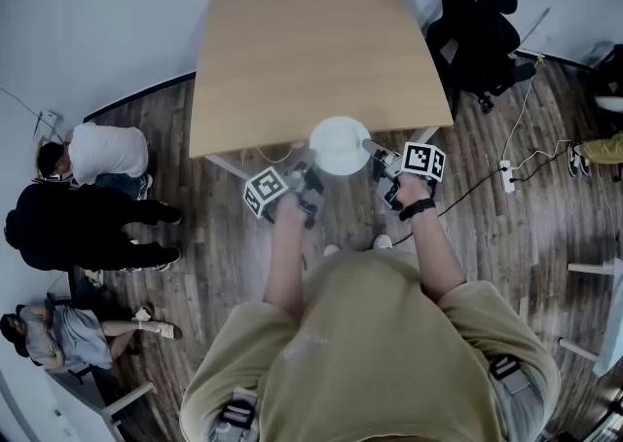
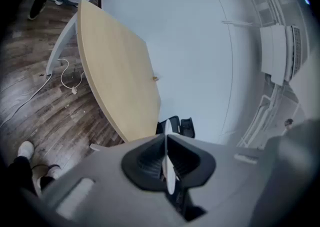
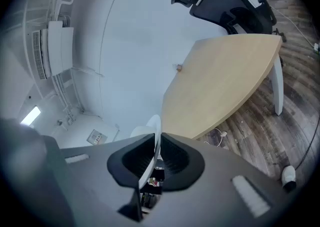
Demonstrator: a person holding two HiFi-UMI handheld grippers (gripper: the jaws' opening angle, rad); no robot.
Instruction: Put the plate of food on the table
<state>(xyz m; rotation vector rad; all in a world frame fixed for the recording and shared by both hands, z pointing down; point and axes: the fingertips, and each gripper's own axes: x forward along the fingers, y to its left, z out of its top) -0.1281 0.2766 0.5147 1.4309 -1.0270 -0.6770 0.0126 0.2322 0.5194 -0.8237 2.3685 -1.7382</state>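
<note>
**Both claws pinching the plate at the bench's near edge**

The left claw [image 1: 311,173] is gripping the white plate [image 1: 340,145] by its near-left rim, and the right claw [image 1: 375,150] is gripping its right rim. In the left gripper view the left claw [image 2: 166,143] is pressing on the plate's thin edge [image 2: 168,171], seen end-on between the dark pads. In the right gripper view the right claw [image 3: 157,143] is clamping the rim [image 3: 151,156] the same way. The plate is sitting over the near edge of the wooden bench [image 1: 311,51]; whether it is touching the top is unclear, and what is lying on it cannot be made out. A black chair [image 1: 477,17] is standing by the bench's far right corner. People [image 1: 88,197] are sitting or crouching on the floor [image 1: 487,206] to the left.
</note>
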